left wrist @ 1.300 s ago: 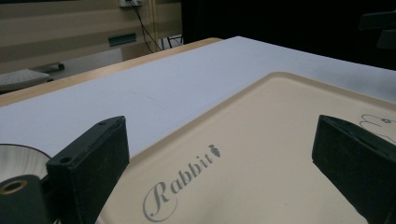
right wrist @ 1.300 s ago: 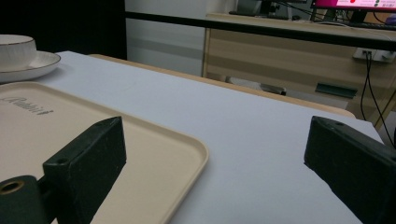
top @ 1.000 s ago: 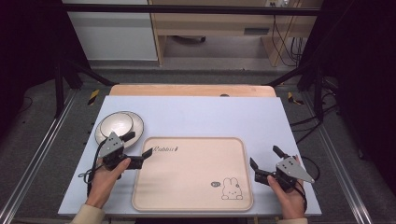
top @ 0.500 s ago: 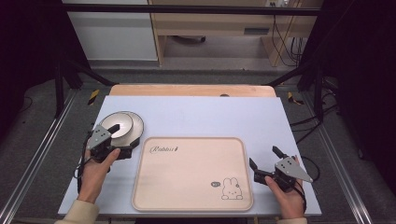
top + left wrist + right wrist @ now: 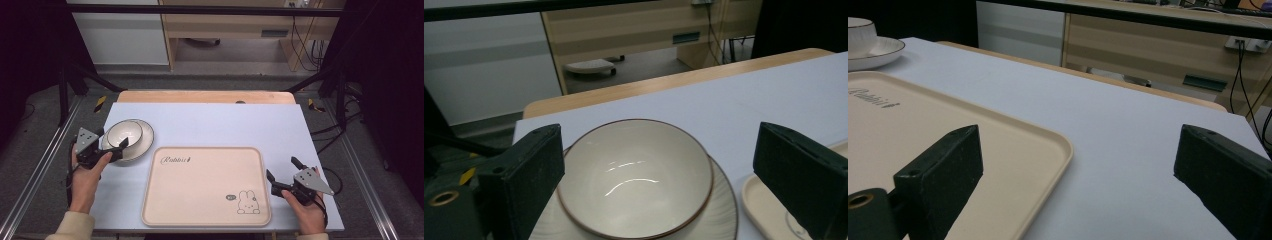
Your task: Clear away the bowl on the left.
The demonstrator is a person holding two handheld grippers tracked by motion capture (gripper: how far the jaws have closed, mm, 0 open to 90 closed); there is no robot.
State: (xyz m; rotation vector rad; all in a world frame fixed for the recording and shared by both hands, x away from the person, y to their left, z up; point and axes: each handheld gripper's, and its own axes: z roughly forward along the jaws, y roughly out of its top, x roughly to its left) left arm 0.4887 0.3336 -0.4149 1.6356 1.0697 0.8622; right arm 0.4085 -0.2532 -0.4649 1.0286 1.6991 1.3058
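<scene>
Two pieces of crockery, a cream bowl (image 5: 122, 133) nested on a ribbed saucer (image 5: 141, 143), sit at ten o'clock from the rabbit-print tray (image 5: 205, 186) on the table (image 5: 225, 120). Left tongs (image 5: 114, 145) hang wide open and empty, jaws straddling the bowl, probably not yet touching. Best to lower until one jaw clears the brown rim, then close gently. Right tongs (image 5: 283, 173) rest open and empty at the tray's four o'clock corner.
</scene>
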